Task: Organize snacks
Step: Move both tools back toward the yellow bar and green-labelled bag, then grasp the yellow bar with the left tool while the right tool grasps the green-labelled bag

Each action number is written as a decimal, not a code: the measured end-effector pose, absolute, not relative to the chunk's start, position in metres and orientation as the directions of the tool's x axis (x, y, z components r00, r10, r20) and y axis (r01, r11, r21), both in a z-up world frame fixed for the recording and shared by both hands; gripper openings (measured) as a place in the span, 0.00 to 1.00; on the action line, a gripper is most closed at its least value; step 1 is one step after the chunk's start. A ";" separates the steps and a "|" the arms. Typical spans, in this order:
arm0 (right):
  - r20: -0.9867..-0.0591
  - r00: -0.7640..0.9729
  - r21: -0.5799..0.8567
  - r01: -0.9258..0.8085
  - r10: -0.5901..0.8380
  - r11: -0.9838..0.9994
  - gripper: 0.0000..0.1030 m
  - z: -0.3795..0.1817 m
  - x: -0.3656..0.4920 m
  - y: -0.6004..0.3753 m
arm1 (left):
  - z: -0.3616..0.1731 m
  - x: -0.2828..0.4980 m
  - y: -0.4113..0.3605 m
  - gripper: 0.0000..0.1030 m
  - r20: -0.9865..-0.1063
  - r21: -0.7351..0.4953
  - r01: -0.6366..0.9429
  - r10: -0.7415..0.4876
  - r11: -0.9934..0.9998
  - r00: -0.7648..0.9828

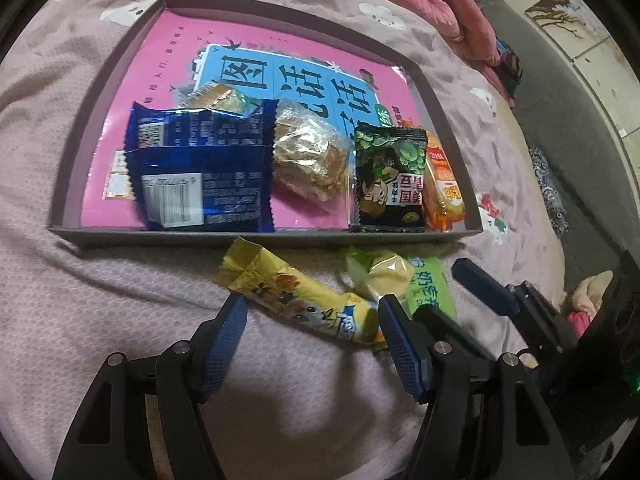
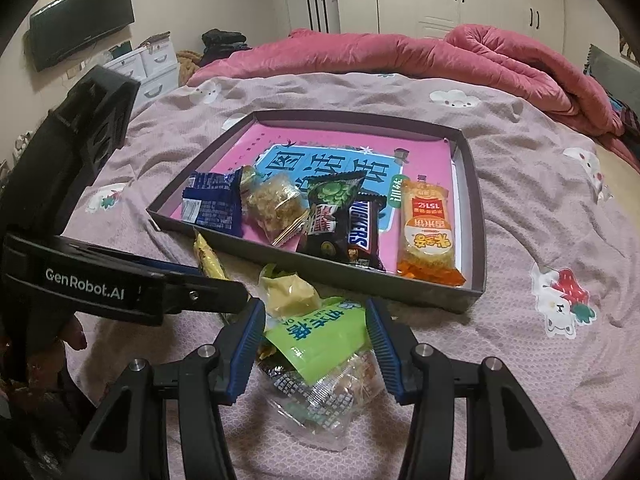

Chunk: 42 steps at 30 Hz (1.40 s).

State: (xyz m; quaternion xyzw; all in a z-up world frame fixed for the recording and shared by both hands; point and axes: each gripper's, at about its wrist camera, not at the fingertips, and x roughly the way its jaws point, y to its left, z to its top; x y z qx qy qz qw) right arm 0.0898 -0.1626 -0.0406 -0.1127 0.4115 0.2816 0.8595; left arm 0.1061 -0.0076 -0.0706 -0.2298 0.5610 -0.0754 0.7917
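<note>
A dark shallow tray [image 1: 256,236] lies on the bed, lined with a pink printed sheet. In it are blue packets [image 1: 200,184], a clear-wrapped cracker [image 1: 308,160], a green pea packet [image 1: 388,176], a Snickers bar [image 2: 360,228] and an orange packet [image 1: 442,184]. In front of the tray a yellow snack bar [image 1: 304,300] lies on the sheet between the fingers of my left gripper [image 1: 312,308], which is open and low over it. My right gripper [image 2: 314,320] is shut on a green packet [image 2: 320,332]. A pale cake packet [image 2: 288,292] sits just beyond it, and a clear wrapper [image 2: 320,400] lies under it.
The bed sheet [image 2: 540,220] is mauve with cartoon prints. A bunched pink quilt [image 2: 460,56] lies behind the tray. The bed's edge and a grey mat [image 1: 560,120] run along the right of the left wrist view. A hand [image 2: 72,336] holds the left gripper.
</note>
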 end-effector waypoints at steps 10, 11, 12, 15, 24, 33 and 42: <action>-0.774 0.497 0.022 -0.597 0.391 0.802 0.50 -0.047 0.094 -0.156 | -0.078 0.116 -0.003 0.43 -0.849 -0.466 -0.197 -0.373 0.863 0.373; -0.775 0.494 0.022 -0.601 0.394 0.799 0.50 -0.048 0.094 -0.155 | -0.079 0.116 -0.001 0.40 -0.851 -0.465 -0.205 -0.371 0.861 0.372; -0.777 0.492 0.021 -0.604 0.394 0.796 0.50 -0.048 0.096 -0.153 | -0.081 0.116 0.001 0.36 -0.851 -0.468 -0.213 -0.371 0.858 0.372; -0.790 0.479 0.005 -0.620 0.384 0.784 0.50 -0.052 0.100 -0.149 | -0.084 0.116 0.007 0.31 -0.844 -0.482 -0.219 -0.383 0.848 0.374; -0.828 0.377 0.054 -0.683 0.415 0.729 0.50 -0.066 0.114 -0.138 | -0.079 0.109 0.010 0.24 -0.842 -0.460 -0.164 -0.370 0.873 0.391; -0.844 0.266 0.112 -0.761 0.466 0.638 0.50 -0.070 0.112 -0.124 | -0.058 0.093 0.023 0.24 -0.847 -0.385 -0.120 -0.298 0.915 0.440; -0.866 0.276 0.019 -0.815 0.417 0.580 0.52 -0.077 0.097 -0.099 | -0.043 0.080 0.030 0.23 -0.844 -0.335 -0.088 -0.257 0.938 0.470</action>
